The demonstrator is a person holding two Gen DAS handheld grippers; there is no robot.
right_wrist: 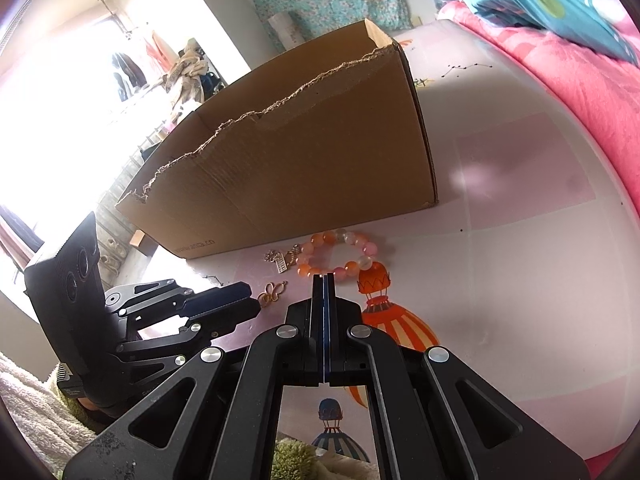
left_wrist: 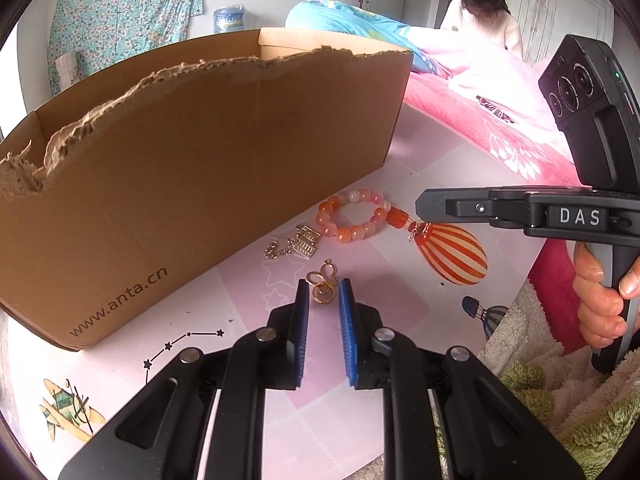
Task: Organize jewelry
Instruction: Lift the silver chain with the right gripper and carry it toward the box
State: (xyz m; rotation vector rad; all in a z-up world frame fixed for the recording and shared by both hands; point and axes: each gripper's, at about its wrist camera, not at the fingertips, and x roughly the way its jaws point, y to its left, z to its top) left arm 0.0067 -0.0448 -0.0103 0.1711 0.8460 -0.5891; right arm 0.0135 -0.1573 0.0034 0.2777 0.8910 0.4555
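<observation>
While the left gripper (left_wrist: 324, 294) angles down at the tabletop (left_wrist: 440, 168), its blue pads (left_wrist: 303, 308) stand either side of a small gold ornament (left_wrist: 322, 285), a looped, butterfly-like piece lying flat on a pink square of the cloth. There's a sliver of daylight on each side, so the pads are near it, not pressing. Just beyond sit the other pieces: a gold chain charm (left_wrist: 298, 245) right by the foot of the cardboard box (left_wrist: 200, 152), and beside it an orange-and-pink bead bracelet (left_wrist: 354, 216), all on the table, not in the box. The box stands open-topped with a ragged torn rim, "www.anta.cn" printed on its side. Over on the right, the right gripper (right_wrist: 324, 278) is fully closed with nothing between its fingers, tips hovering near the bracelet's edge. A hand (left_wrist: 600, 304) wraps its handle. A person (left_wrist: 484, 16) sits far back by the bed.
</observation>
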